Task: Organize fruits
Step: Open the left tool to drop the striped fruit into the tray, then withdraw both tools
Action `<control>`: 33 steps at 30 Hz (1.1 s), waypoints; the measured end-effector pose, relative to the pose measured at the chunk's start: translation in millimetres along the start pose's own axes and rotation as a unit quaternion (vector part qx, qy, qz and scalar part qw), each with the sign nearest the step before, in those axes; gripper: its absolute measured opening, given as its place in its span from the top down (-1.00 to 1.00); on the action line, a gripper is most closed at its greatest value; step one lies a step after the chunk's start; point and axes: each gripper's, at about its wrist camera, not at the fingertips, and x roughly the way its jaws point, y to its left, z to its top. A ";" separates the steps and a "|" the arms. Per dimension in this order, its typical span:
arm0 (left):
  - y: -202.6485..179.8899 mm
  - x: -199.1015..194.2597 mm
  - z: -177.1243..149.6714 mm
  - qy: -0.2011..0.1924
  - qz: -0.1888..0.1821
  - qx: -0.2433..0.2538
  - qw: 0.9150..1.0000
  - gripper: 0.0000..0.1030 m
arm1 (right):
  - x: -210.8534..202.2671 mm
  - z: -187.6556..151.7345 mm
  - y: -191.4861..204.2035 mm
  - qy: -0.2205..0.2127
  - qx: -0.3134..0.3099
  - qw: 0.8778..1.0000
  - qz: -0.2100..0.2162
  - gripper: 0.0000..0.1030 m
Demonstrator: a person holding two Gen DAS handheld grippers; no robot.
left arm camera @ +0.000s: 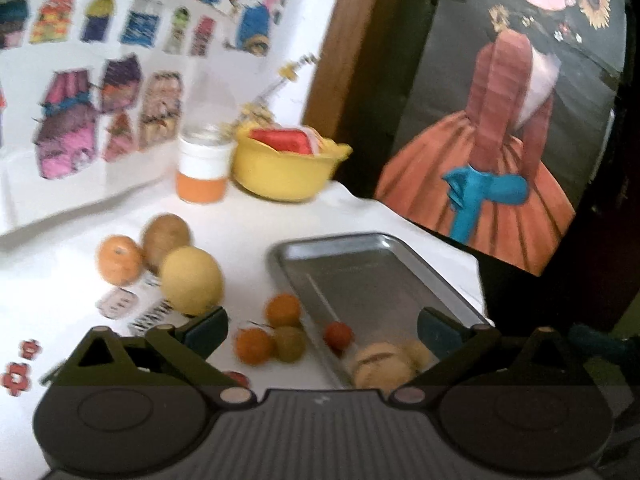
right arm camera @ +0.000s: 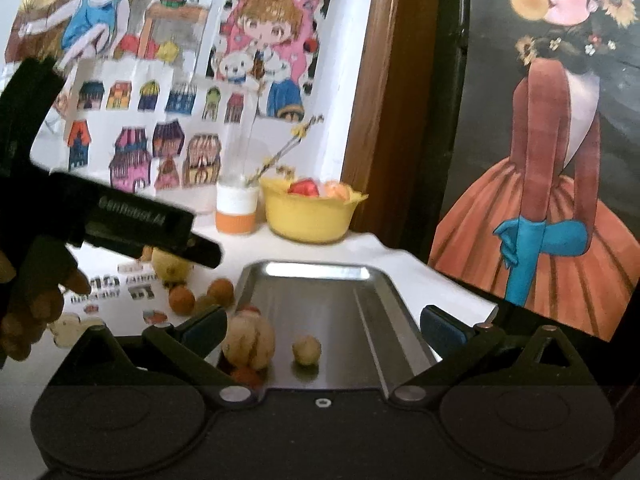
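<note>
The left gripper is hovering with its jaws spread wide and nothing between them, over the near left edge of a metal tray that is lying on a white tablecloth; inside the tray's near end a small red fruit is sitting beside a pale ribbed fruit; just outside the tray's left rim three small fruits are clustering, two orange and one greenish; farther left a large yellow fruit is touching a brown fruit and an orange. Behind them a bottle with an orange base is standing next to a yellow bowl holding something red. The right gripper is likewise hanging wide apart and empty above the tray's near end; in its view the pale ribbed fruit is lying by the left wall and a small yellowish round fruit is sitting near the middle; the left tool's dark body is crossing the upper left, a hand gripping it; coloured drawings are covering the wall behind, and a painting of a figure in an orange dress is leaning at the right.
</note>
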 end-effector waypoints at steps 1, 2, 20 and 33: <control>3.3 -3.2 0.3 -0.005 0.008 0.000 1.000 -0.99 | -2.4 1.9 0.7 -0.004 0.001 1.000 -0.001 -0.99; 6.4 -6.2 0.7 -0.008 0.013 -0.001 1.000 -0.99 | -5.4 4.7 2.0 -0.009 0.002 1.000 -0.002 -0.99; 91.3 -63.2 -11.2 -0.011 0.079 -0.013 0.997 -0.99 | -39.5 24.4 65.2 -0.003 -0.025 0.999 0.046 -0.99; 143.1 -78.9 -36.0 0.035 0.082 -0.005 0.996 -0.99 | -13.4 19.3 126.9 0.115 -0.066 0.987 0.092 -0.99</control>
